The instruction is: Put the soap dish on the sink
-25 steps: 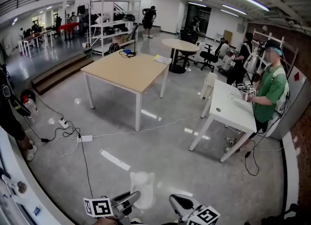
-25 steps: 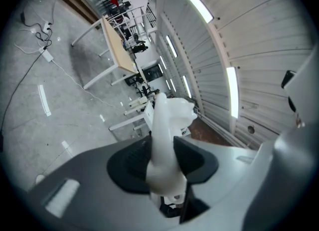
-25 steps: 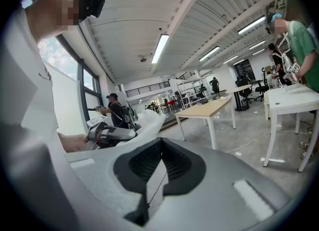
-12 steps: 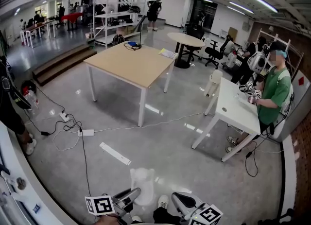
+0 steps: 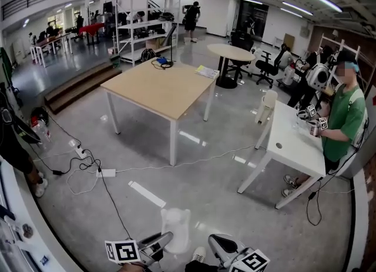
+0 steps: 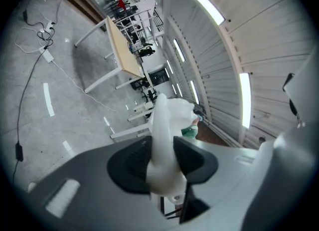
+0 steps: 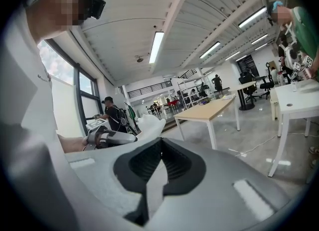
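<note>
soap dish (image 6: 167,140) blurred, lower end hidden between pads (image 6: 130,162)

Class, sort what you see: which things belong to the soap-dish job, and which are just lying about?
Job in hand: translucent white plastic soap dish, clamped in the left gripper.

Lying about: square light-wood table; white power strip; round pale table; metal shelving.

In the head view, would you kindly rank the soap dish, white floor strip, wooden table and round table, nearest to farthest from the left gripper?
1. soap dish, in the left gripper's jaws
2. white floor strip, just ahead
3. wooden table, mid-room
4. round table, far right
</note>
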### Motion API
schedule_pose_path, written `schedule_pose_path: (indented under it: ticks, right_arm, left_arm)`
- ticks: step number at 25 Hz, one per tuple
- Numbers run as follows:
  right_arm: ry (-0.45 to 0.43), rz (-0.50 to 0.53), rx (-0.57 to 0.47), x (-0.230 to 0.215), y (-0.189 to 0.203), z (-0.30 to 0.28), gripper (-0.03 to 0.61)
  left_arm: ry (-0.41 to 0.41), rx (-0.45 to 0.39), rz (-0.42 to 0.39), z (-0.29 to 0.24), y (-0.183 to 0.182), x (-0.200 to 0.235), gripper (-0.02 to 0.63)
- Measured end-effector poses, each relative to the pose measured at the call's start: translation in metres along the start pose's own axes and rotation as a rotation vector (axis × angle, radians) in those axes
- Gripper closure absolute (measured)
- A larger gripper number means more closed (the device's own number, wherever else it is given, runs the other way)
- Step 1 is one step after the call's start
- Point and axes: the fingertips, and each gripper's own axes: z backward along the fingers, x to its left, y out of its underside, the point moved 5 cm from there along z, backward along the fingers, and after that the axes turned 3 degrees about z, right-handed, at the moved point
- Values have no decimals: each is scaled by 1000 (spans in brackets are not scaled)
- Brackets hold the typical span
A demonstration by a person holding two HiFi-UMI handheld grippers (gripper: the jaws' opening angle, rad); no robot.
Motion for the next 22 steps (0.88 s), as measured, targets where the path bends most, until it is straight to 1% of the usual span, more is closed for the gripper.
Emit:
schedule_pose_path:
  ticks: [1, 2, 4, 5, 7, 10, 12, 15, 17, 19, 21, 22]
  right_arm:
    - [-4, 1, -2, -12, -5, -1, 577]
    - [-6, 0, -2, -24, -10, -3, 577]
    - [-10, -9, 6, -52, -17, -7, 577]
    - [-15, -17, 12, -65, -21, -9, 577]
    - [-40, -20, 23, -86, -30, -13, 577]
    - [-75, 31, 29, -106, -43, -16, 577]
    - [-69, 45, 20, -122, -49, -19, 577]
    - [-57, -7, -1, -139, -50, -22, 577]
    - [-58, -27, 5, -145, -47, -26, 577]
    - [-55, -30, 17, -156, -44, -32, 577]
    - [-41, -27, 16, -172, -46, -41, 577]
    - [-31, -25, 12, -181, -49, -46, 577]
  left_arm:
    - [-19, 2, -6, -10, -5, -2, 463]
    - [-18, 0, -9, -21, -9, -5, 463]
    - [15, -17, -7, -47, -22, -12, 463]
    - [16, -27, -7, -59, -29, -14, 463]
    - [-17, -42, -19, -76, -41, -18, 463]
    - [-45, -62, -38, -99, -56, -22, 463]
    - [-47, -68, -44, -115, -65, -25, 463]
    - [-60, -55, -50, -131, -77, -29, 463]
    - [-67, -46, -48, -139, -85, -28, 464]
    - [-73, -37, -49, -150, -92, -24, 463]
    - [-104, -23, -69, -162, -104, -16, 465]
    - [-103, -16, -70, -170, -111, -13, 465]
